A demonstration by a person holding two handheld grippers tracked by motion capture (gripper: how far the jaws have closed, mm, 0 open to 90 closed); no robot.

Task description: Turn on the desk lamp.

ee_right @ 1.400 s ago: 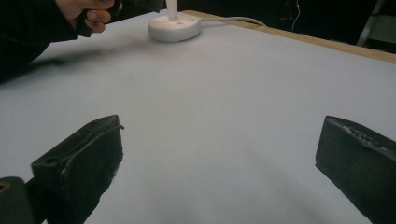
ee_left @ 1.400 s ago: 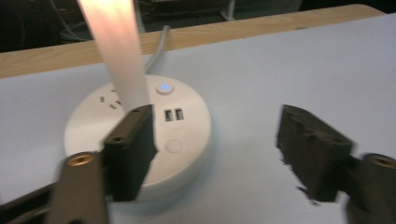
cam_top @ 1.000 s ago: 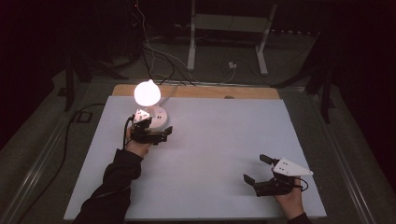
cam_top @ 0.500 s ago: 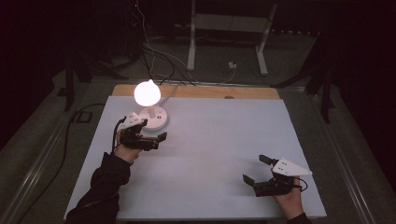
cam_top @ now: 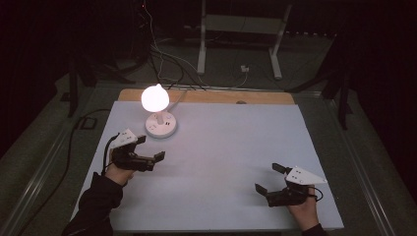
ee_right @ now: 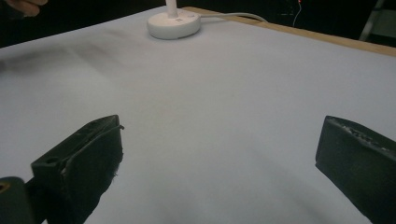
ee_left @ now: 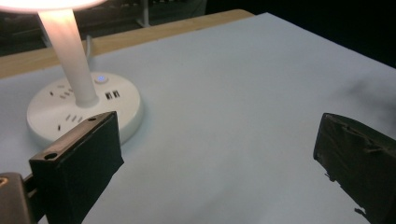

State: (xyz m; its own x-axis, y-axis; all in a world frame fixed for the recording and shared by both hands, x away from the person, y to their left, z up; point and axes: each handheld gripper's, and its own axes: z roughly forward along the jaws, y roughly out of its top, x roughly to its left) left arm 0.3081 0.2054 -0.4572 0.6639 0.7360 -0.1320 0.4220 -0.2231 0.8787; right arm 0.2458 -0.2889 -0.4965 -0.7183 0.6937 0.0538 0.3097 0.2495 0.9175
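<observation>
The lamp [cam_top: 157,115] at the upper left is white, its shade glowing warm white-pink. The table [cam_top: 236,147] top is pale grey-white, edged at the far side in tan wood. Both grippers' jaws are black.

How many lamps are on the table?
1: the lit lamp stands at the table's far left, just beyond the left gripper, apart from its open jaws. None seems hidden.

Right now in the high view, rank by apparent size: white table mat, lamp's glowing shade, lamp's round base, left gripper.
1. White table mat, by far the largest.
2. Left gripper, jaws spread.
3. Glowing shade and round base look about alike; glare blurs the shade's edge, so I won't rank them.
</observation>
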